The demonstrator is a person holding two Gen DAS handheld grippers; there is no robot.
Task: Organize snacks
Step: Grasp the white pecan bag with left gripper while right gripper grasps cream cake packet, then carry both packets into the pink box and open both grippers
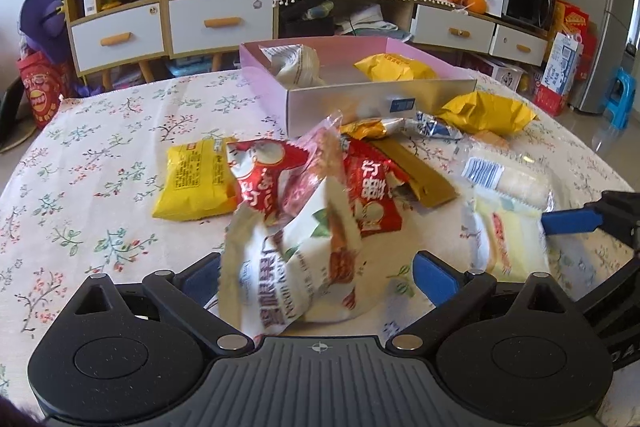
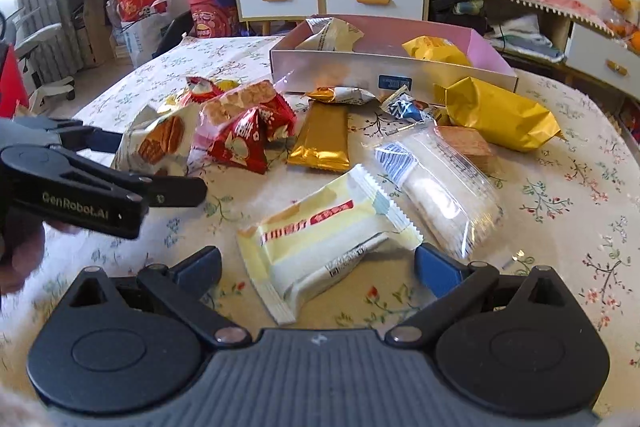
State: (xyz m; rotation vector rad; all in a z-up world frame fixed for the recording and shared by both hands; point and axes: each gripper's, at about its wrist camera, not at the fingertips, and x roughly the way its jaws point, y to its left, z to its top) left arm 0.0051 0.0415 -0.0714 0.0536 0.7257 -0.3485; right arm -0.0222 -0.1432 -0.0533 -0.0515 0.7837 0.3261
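Right hand-held gripper (image 2: 318,269) is spread wide, nothing gripped; the pale yellow packet (image 2: 320,247) lies flat on the table (image 2: 560,227) between its blue fingers (image 2: 438,269), not pinched as far as I can see. Looks like I'm lined up to close on it across the short side. Left hand-held gripper (image 1: 318,277) also stands wide, with the white biscuit packet (image 1: 288,267) standing up between the fingers; it's blurred and I can't see the pads pressing it, so I read that as not gripped. Past that, the loose pile: red packets (image 2: 248,135), gold bar (image 2: 322,137), clear rice-cake pack (image 2: 448,187), yellow bag (image 2: 500,115), a second yellow packet (image 1: 196,179) on the left edge. They sit jumbled just in front of the pink box (image 2: 490,47), which already holds a white packet (image 2: 328,33) and a yellow one (image 2: 434,51), so the box is probably the drop spot. Most snacks still outside it; task looks early. Risk: crinkly wrappers slip or fold when squeezed.
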